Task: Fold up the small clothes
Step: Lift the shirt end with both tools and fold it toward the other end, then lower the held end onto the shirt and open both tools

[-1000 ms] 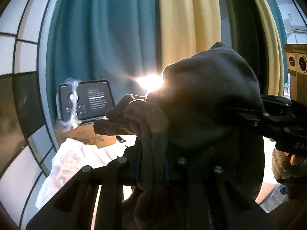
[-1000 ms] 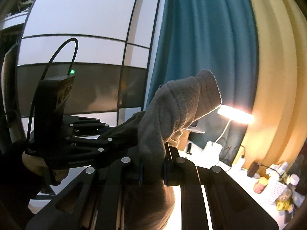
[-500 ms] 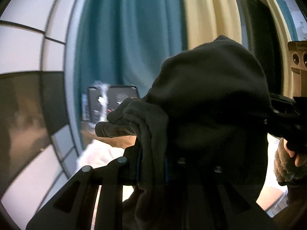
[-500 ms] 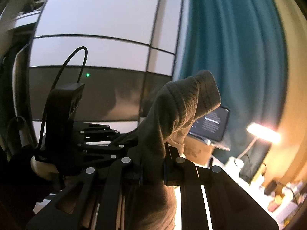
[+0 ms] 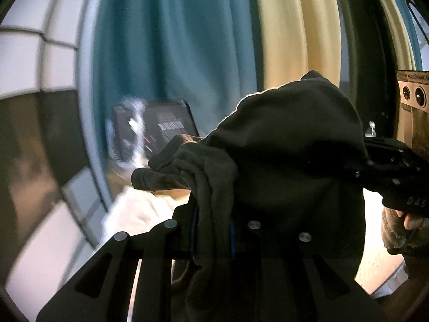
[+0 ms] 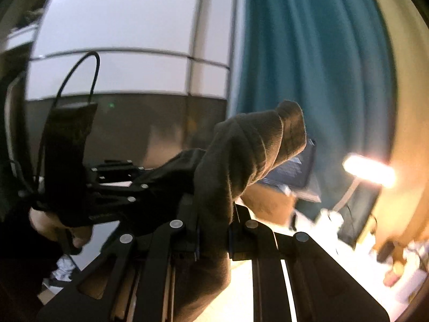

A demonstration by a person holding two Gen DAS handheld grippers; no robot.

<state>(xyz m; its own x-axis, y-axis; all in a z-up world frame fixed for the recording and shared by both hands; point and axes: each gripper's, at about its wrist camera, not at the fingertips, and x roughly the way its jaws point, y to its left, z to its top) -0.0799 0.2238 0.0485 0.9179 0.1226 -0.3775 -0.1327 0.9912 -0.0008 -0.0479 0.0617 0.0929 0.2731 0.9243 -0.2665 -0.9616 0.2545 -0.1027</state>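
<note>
A dark grey knit garment (image 5: 289,166) is held up in the air between both grippers. My left gripper (image 5: 213,230) is shut on one bunched edge of it, and cloth hangs down over the jaws. My right gripper (image 6: 213,230) is shut on another ribbed edge of the same garment (image 6: 249,161). In the left wrist view the right gripper (image 5: 388,171) reaches in from the right, gripping the cloth. In the right wrist view the left gripper (image 6: 118,185) shows at the left, with the garment stretched between the two.
A tablet (image 5: 161,134) stands on a cardboard box at the back, before teal and yellow curtains. White cloth (image 5: 139,212) lies on the table below. A lit desk lamp (image 6: 370,171) and small items (image 6: 396,271) stand at the right of the table.
Both grippers swung with the garment still held: first to the left, then partly back to the right. The lamp is back in the right wrist view. Both grips are unchanged.
</note>
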